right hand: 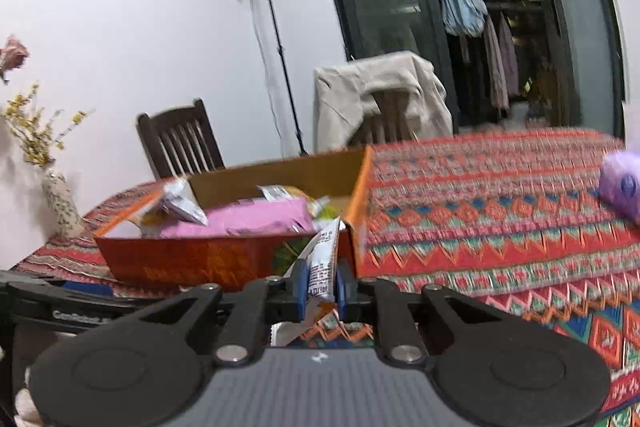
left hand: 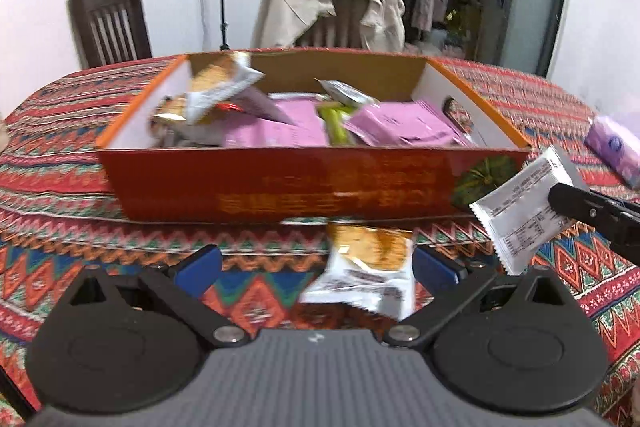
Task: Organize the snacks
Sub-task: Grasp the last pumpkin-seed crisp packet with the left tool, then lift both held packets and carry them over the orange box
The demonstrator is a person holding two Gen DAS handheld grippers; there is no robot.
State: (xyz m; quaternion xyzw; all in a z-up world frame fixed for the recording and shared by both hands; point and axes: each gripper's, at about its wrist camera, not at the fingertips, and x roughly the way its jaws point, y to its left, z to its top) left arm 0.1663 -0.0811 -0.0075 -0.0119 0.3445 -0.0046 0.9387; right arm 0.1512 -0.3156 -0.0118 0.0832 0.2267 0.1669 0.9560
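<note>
Lying between the spread fingers of the left gripper [left hand: 316, 269] is a cracker packet [left hand: 366, 273], white with a golden picture, while the right gripper [right hand: 322, 285] is pinching a white snack sachet [right hand: 322, 267] printed with small text. Behind them an orange cardboard box [left hand: 280, 187] is holding pink pouches [left hand: 404, 127], more cracker packets [left hand: 218, 87] and a green wrapper [left hand: 336, 125]. Everything is sitting on a zigzag-patterned tablecloth [right hand: 500, 211], with wooden chairs [right hand: 180, 139] standing beyond.

You are looking at one orange box [left hand: 280, 183], two cracker packets [left hand: 368, 267] outside it, one white [left hand: 524, 207] and held, several pink sachets [left hand: 400, 127] inside, two chairs [left hand: 108, 23], one vase [right hand: 60, 203], one purple tissue pack [left hand: 616, 151]
</note>
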